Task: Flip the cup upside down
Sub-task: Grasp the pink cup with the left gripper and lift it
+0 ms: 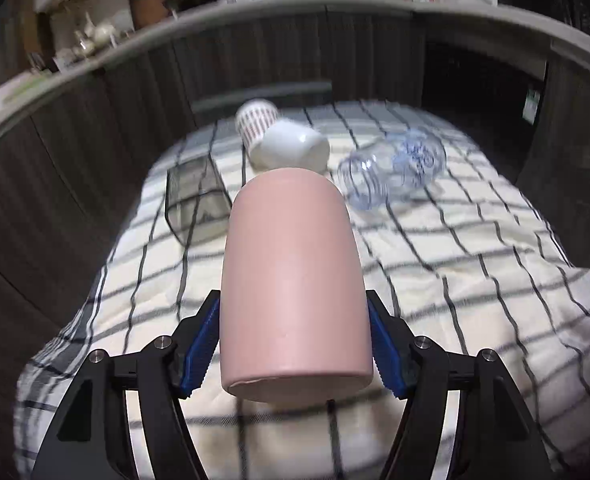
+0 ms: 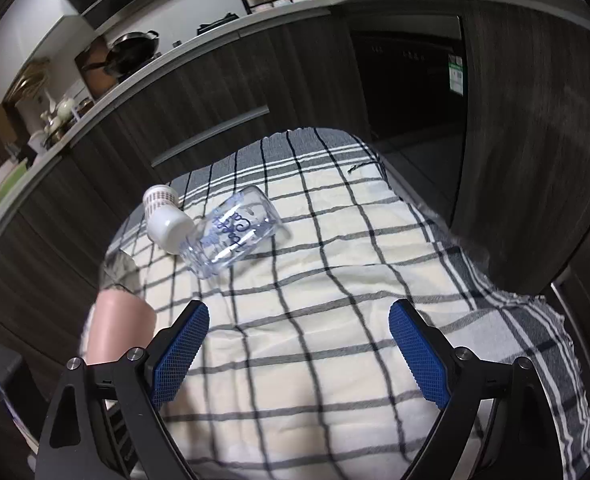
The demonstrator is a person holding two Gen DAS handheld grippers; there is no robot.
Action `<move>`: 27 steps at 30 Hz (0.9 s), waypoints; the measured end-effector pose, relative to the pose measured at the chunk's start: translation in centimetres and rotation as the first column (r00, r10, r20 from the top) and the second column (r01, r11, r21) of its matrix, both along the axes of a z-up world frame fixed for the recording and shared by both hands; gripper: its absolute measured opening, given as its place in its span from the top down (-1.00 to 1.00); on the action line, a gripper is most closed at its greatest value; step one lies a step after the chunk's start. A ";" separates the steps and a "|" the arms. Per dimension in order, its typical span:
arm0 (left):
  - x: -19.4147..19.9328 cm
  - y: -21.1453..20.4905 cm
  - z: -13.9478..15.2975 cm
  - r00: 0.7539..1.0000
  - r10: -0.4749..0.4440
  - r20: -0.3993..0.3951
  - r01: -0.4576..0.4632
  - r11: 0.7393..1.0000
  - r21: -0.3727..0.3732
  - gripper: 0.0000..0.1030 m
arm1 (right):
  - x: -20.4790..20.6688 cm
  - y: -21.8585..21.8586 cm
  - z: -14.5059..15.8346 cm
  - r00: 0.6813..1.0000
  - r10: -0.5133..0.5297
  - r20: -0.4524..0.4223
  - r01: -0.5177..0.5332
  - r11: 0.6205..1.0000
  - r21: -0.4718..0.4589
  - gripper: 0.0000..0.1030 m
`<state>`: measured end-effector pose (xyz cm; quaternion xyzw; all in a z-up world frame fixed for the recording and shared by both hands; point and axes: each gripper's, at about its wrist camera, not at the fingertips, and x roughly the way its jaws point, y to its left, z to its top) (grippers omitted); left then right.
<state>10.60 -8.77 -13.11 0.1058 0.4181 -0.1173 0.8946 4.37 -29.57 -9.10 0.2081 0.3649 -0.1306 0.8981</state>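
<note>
My left gripper (image 1: 293,340) is shut on a pink cup (image 1: 291,280) and holds it lengthwise above the checked cloth, its blue pads (image 1: 201,344) pressed on both sides. The cup also shows at the left edge of the right wrist view (image 2: 115,328). My right gripper (image 2: 299,352) is open and empty over the cloth. A clear glass with blue writing (image 1: 395,168) (image 2: 235,232) lies on its side. A white cup (image 1: 291,146) (image 2: 169,226) lies on its side against a patterned cup (image 1: 255,120) (image 2: 157,200).
A checked cloth (image 1: 475,300) (image 2: 335,320) covers the table. A dark see-through square container (image 1: 195,204) lies at the left. Dark cabinet fronts (image 2: 215,92) and a worktop with kitchenware stand behind the table.
</note>
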 end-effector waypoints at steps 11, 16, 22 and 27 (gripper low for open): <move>4.3 1.0 3.1 0.837 -0.025 -0.546 0.079 0.994 0.076 -0.30 | 2.5 0.7 3.7 1.000 0.026 -0.013 -0.022 0.973 0.231 -0.78; 6.4 0.0 3.1 0.716 -0.018 -0.697 0.126 0.987 0.104 -0.31 | 5.0 0.3 4.4 1.000 0.019 -0.011 -0.014 0.948 0.319 -0.78; 7.9 -1.3 1.4 0.643 0.018 -0.766 0.194 0.963 0.185 -0.31 | 6.6 -0.7 3.7 1.000 -0.007 -0.024 0.015 0.930 0.368 -0.78; 9.2 -2.5 -0.1 0.634 0.020 -0.773 0.226 0.951 0.210 -0.31 | 7.5 -2.0 1.7 0.998 -0.027 -0.055 0.046 0.914 0.403 -0.78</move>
